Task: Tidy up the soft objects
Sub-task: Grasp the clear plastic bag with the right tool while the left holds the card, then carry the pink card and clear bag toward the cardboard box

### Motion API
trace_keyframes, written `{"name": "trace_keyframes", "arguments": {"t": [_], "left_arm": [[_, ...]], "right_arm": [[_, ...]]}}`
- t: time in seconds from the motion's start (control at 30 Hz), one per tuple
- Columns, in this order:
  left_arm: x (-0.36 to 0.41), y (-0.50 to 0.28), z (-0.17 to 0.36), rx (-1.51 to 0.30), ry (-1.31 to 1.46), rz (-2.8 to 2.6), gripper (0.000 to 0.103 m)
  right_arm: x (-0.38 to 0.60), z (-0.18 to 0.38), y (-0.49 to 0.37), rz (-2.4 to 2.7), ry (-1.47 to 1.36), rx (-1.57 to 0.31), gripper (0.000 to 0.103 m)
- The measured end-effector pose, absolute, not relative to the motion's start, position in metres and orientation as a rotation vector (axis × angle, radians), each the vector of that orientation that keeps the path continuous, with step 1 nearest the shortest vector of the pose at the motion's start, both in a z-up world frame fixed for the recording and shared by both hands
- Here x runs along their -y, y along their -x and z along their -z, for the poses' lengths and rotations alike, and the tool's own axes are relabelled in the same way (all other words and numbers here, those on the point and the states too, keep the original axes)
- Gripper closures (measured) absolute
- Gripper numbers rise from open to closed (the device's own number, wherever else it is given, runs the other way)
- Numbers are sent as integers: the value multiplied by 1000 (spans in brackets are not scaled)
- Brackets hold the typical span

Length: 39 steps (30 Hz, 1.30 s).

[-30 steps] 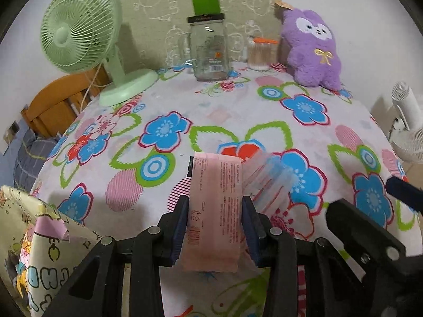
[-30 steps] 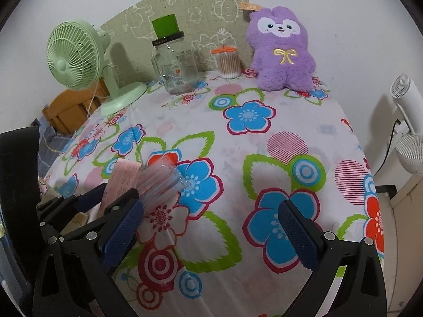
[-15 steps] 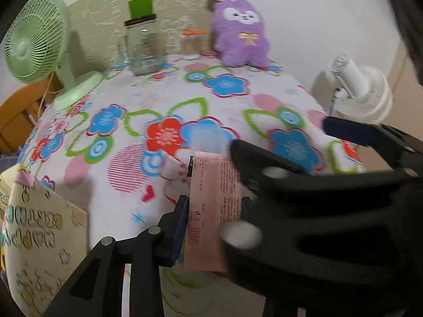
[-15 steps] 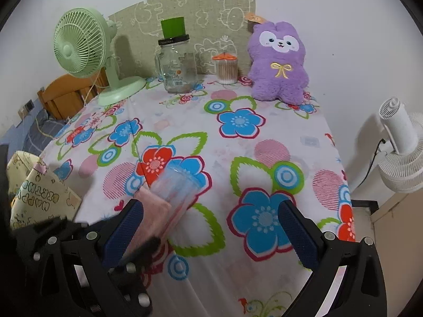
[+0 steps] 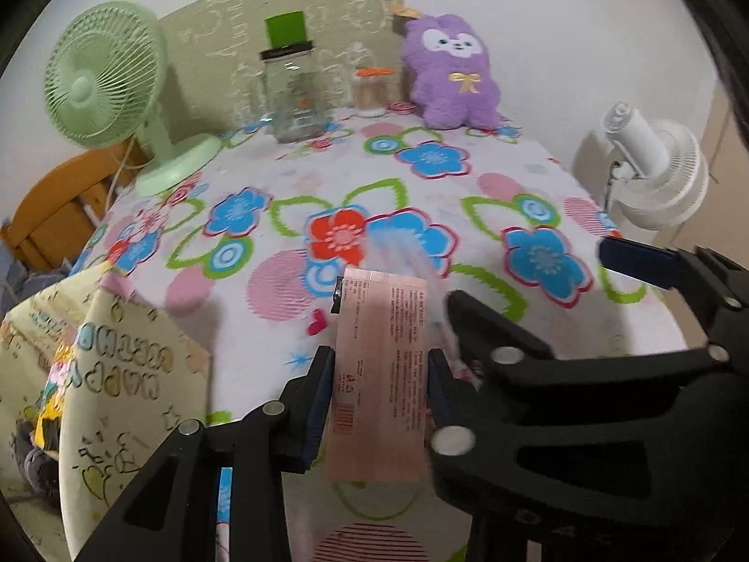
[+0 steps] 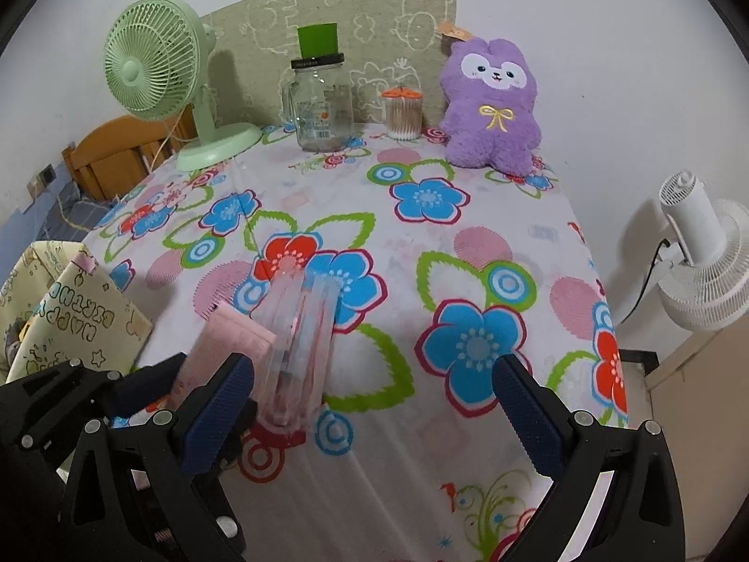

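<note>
In the left wrist view, a yellow gift bag (image 5: 107, 374) hung at the lower left of the frame, and a green fan (image 5: 112, 79) stood at the upper left on the flowered tablecloth (image 5: 290, 178). At top centre stood a glass jar (image 5: 292, 93) with a green block on its lid, then a small tub (image 5: 372, 93) with an orange lid, then a purple plush (image 5: 451, 72) leaning on the wall. At bottom centre the left claw (image 5: 381, 388) was clamped on a pink pack (image 5: 381, 365), its pads pressing both long edges, the pack standing lengthwise in the grip above the cloth. Just to the right, the black right claw (image 5: 529, 295) crossed the lower right, a blue pad showing near the right edge. A white fan (image 5: 655, 173) stood at the far right, off the table. In the right wrist view, the bag (image 6: 75, 314) sat at the left edge, the pack (image 6: 224, 342) at lower left with a blurred clear wrapper (image 6: 299, 342) beside it, just inside the near left pad. The right claw (image 6: 374, 403) stood wide open, with nothing pressed between its pads. The plush (image 6: 491, 107) was at upper right, and the white fan (image 6: 702, 262) at the right edge.
</note>
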<state>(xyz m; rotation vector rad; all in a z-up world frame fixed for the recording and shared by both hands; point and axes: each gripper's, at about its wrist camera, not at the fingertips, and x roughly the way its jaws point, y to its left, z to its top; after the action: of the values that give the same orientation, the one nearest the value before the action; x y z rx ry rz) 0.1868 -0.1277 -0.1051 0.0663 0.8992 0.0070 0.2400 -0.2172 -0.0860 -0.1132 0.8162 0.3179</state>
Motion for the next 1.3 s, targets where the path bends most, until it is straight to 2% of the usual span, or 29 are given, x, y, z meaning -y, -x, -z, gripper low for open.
{"name": "trace_keyframes", "arguments": {"t": [0.43,0.6,0.7,0.77,0.83,0.9,0.93,1.03,1.07,1.3], "left_arm": [[101,-194,129,-958,-7,-80,62],[98,-196,130,-954,11,-69,61],[99,-196,130,-948,5,-71,61],[100,-196,130,-944,2,-72,61],[100,-196,130,-944,5,-71,61],[100,-196,129,-945,8,-71,61],[100,-196,129,-947,11,-70,61],[100,-196,129,-947,9,-70,62],[99,-196,129,-949,7,-71,63],[101,-186,123,-935,-2,-71,64]], "right_arm": [[190,102,-250,-303,136,-863,1],[177,114,-256,-308,176,-892,10],[177,120,-260,-335,150,-914,19],[177,123,-261,-357,132,-930,35],[177,125,-261,-384,114,-938,41],[176,126,-260,-398,107,-940,52],[175,125,-260,-397,115,-935,63],[173,124,-257,-409,122,-929,76],[174,124,-257,-411,121,-929,80],[178,120,-249,-391,116,-918,83]]}}
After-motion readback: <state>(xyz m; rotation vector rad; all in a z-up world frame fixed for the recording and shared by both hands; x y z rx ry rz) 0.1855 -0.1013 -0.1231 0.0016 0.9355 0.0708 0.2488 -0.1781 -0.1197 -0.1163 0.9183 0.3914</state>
